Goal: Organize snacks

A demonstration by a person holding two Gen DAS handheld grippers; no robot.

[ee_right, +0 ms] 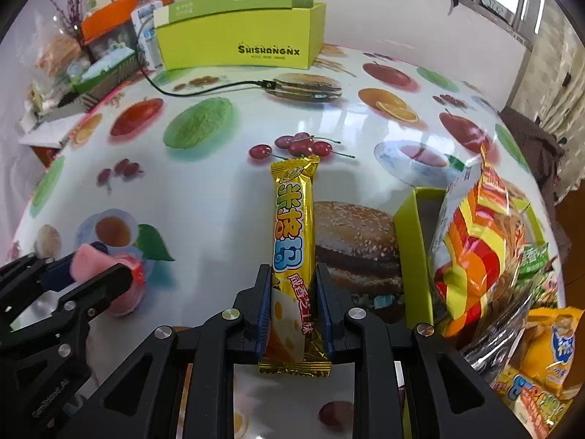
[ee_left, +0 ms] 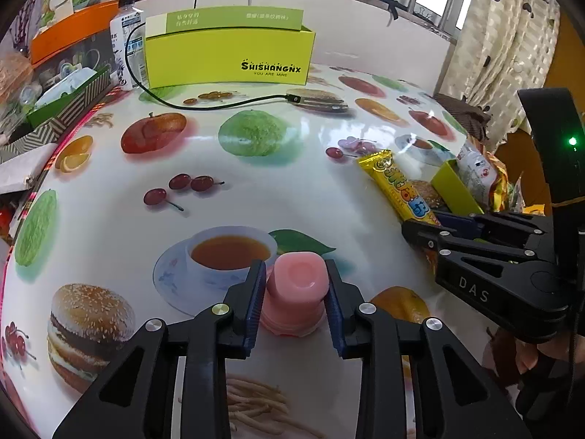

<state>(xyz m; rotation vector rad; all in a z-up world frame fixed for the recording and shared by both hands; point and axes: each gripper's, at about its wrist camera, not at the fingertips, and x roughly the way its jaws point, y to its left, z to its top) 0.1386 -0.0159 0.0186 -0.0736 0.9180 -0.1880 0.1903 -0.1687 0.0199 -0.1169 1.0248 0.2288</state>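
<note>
Clutter (ee_left: 55,73) at your far left is cut by the lens edge and hard to sort: an orange box (ee_left: 73,29), a bottle (ee_left: 126,44), papers. Your left gripper (ee_left: 294,305) has its jaws close on either side of a pink jelly cup (ee_left: 298,289) standing upside down on the bench (ee_left: 256,190); whether the pads press it you cannot tell. The bench wears a glossy cloth printed with fruit, burgers and teacups. A lime box (ee_left: 226,55) stands at the back, a black cable (ee_left: 204,104) trailing before it, a barred window behind. Your right gripper (ee_right: 290,305) has its jaws clamped on a yellow bar (ee_right: 294,241), lying lengthwise, its near end hidden between the fingers. Right of it, a small lime tray (ee_right: 411,248) holds snack bags (ee_right: 479,248), piled and partly cut off.
</note>
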